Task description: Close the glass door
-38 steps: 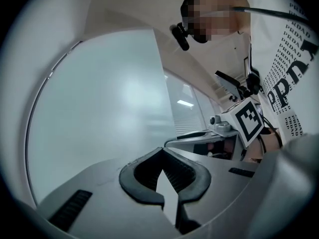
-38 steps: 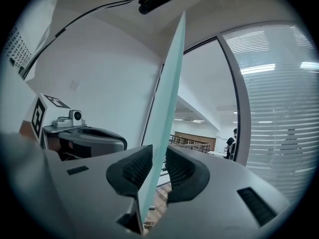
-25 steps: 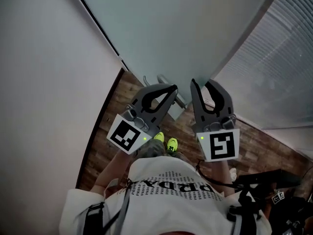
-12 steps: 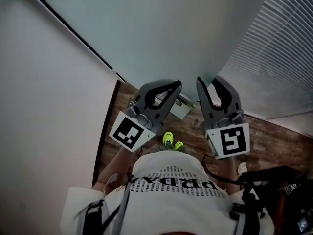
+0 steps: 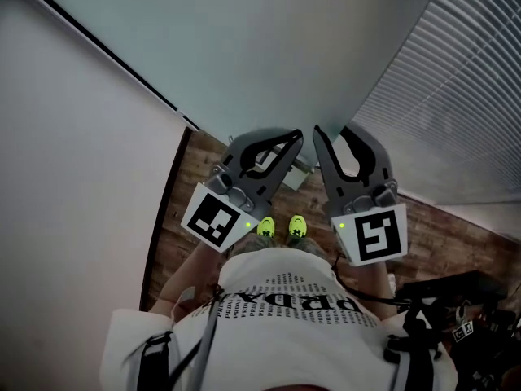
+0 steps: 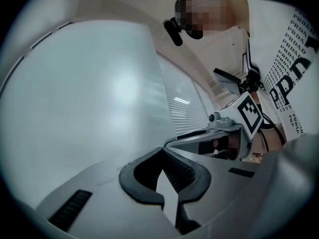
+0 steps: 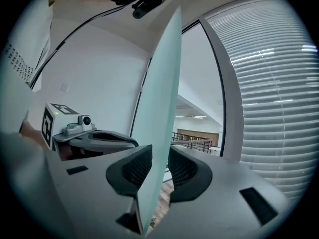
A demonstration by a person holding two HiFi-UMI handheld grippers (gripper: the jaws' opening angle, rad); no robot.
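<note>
The frosted glass door (image 5: 244,47) fills the top of the head view, and its free edge comes down between my two grippers. My right gripper (image 5: 332,133) straddles that edge. In the right gripper view the pane (image 7: 162,108) runs between the ribbed pads, with the right gripper (image 7: 159,151) shut on it. My left gripper (image 5: 295,134) is beside it, jaws shut with the tips touching and nothing between them. In the left gripper view the left gripper (image 6: 162,151) points along the door's pale face (image 6: 99,108).
A white wall (image 5: 73,177) stands at the left, and a glass panel with slatted blinds (image 5: 456,96) at the right. Below lie the wooden floor (image 5: 187,210), a metal door fitting (image 5: 297,169) and the person's yellow shoes (image 5: 281,226). Dark gear (image 5: 456,300) is at lower right.
The door and both grippers have swung toward the blinds panel; the opening past the door's edge looks narrower. The right gripper's hold on the edge is unchanged, and the left stays shut.
</note>
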